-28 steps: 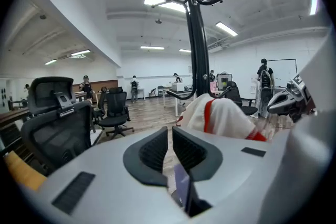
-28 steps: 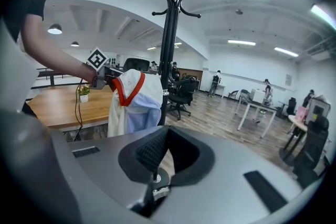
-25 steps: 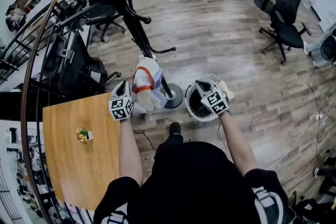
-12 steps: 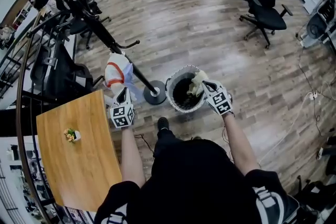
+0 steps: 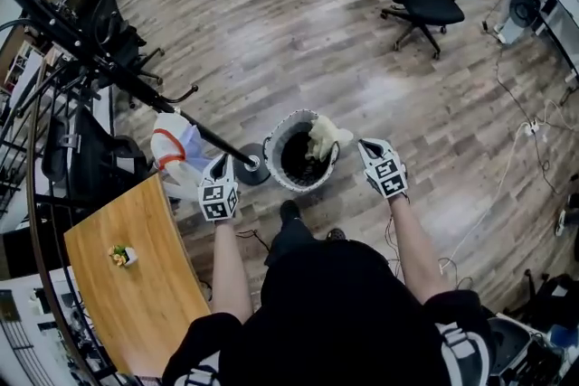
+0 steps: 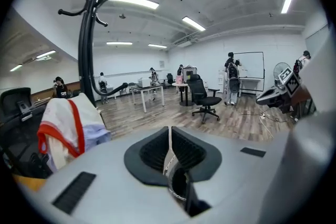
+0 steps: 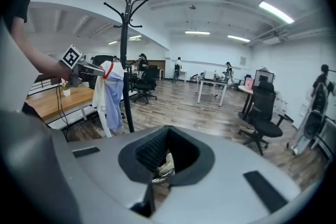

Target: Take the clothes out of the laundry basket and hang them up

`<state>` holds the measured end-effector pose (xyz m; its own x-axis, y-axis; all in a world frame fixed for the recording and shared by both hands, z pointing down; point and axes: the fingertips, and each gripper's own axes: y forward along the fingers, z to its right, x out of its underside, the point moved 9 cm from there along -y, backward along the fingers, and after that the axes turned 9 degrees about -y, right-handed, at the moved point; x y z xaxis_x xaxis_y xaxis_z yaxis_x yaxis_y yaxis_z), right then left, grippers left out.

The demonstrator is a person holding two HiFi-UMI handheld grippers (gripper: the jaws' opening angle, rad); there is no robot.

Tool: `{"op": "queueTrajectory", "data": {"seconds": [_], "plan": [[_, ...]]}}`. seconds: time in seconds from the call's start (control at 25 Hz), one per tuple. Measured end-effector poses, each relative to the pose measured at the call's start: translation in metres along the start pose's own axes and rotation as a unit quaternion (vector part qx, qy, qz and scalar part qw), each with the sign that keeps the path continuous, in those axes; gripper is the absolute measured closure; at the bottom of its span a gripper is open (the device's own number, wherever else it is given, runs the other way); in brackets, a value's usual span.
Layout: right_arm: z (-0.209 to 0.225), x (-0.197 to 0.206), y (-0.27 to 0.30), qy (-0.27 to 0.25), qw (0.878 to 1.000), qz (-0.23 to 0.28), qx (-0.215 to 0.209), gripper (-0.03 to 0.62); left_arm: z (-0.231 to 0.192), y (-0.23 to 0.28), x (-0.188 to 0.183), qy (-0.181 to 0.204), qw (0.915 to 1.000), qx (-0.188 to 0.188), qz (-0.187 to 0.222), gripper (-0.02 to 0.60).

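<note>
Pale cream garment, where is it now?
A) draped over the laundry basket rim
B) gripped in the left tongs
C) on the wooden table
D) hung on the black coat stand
A: the pale cream garment hangs over the rim of the round white mesh laundry basket.

The hung garment is white with red trim and pale blue, on a black coat rack. The laundry basket is pale grey and dark inside, and holds a cream cloth. The table is honey-coloured wood. Black-and-white square markers cover the left gripper and right gripper.
</note>
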<state>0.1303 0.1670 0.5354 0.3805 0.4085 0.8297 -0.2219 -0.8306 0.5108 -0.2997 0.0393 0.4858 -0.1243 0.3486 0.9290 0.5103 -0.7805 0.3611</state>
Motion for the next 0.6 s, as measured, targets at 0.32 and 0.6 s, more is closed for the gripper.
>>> {"op": "queueTrajectory", "data": {"seconds": [0.32,0.6], "plan": [[0.020,0.031,0.001,0.039,0.998,-0.030,0.027,0.585,0.025,0.066,0.003,0.014,0.9973,0.060,-0.039,0.546],[0.058,0.045,0.026,0.047,0.995,-0.074,0.042,0.585,0.038,0.146,0.013,0.000,0.9919,0.106,-0.070,0.546]]}}
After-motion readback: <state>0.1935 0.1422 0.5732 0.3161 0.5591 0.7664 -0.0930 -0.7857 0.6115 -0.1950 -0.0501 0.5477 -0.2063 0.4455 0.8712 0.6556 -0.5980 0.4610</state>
